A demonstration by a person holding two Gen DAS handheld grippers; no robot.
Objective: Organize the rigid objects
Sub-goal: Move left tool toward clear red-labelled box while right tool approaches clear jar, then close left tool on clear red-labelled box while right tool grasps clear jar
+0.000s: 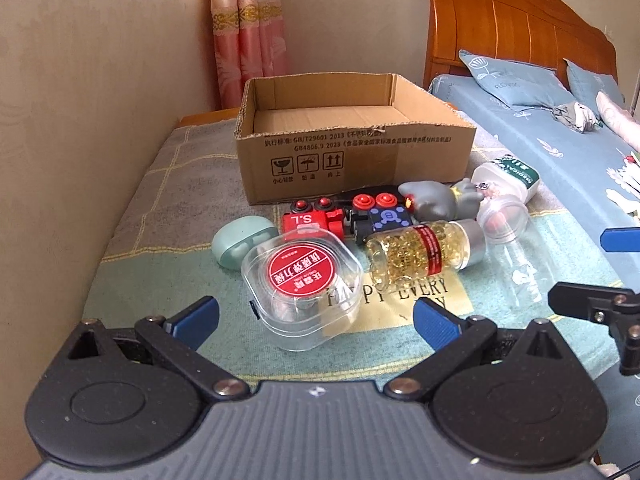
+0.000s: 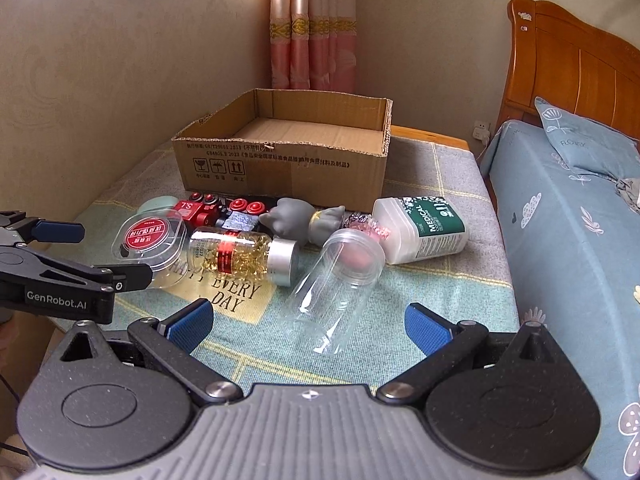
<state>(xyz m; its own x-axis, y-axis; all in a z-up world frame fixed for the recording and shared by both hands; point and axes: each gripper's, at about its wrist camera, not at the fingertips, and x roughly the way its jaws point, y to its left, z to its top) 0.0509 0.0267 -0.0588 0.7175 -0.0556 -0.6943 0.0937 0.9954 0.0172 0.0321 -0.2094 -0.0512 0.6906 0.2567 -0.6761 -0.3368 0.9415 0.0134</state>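
Note:
An open cardboard box (image 1: 352, 152) (image 2: 280, 164) stands at the back of the cloth-covered table. In front of it lie a clear case with a red label (image 1: 300, 280) (image 2: 150, 240), a capsule bottle (image 1: 424, 250) (image 2: 240, 258), a clear jar (image 2: 336, 288) (image 1: 516, 252), a white medical bottle (image 2: 424, 228) (image 1: 508, 178), a grey figure (image 1: 436, 200) (image 2: 304, 220), red and black toy blocks (image 1: 316, 220) (image 2: 200, 210) and a teal case (image 1: 240, 246). My left gripper (image 1: 316, 320) is open, just before the clear case. My right gripper (image 2: 308, 326) is open around the clear jar's near end.
A bed with blue bedding (image 2: 568, 240) and a wooden headboard (image 1: 520, 24) stands to the right. A wall (image 1: 100, 80) runs along the left, with a pink curtain (image 2: 312, 24) behind the box. The left gripper's body (image 2: 60, 280) shows in the right wrist view.

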